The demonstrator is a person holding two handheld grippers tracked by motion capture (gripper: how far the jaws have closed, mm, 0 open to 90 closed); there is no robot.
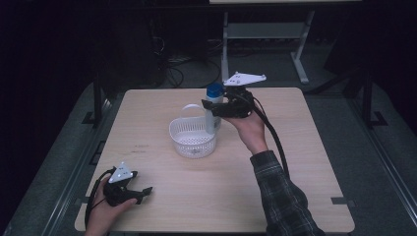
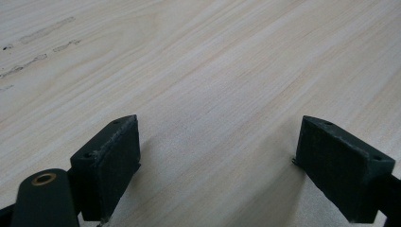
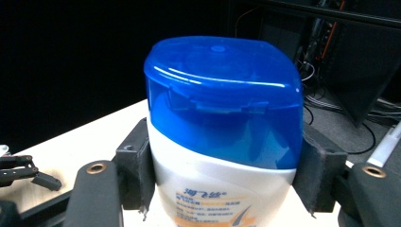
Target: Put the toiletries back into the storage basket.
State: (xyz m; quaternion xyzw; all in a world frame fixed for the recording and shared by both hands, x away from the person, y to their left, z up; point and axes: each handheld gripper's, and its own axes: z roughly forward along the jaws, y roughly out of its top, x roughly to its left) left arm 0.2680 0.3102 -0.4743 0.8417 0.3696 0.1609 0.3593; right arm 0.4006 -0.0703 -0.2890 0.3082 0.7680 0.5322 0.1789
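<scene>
Bench (image 1: 162,196), pale wood grain, faint smudged marks near left edge, unreadable. White perforated basket (image 1: 193,138) mid-bench, handle up. White bottle (image 3: 215,189), blue flip cap on top, long axis upright, held at basket's far rim; label shows blue Chinese characters over orange graphic, too cropped to read. My right fingers (image 3: 321,168) clamped on its shoulders. My left fingers (image 2: 111,156) apart, nothing between, low over bench.
</scene>
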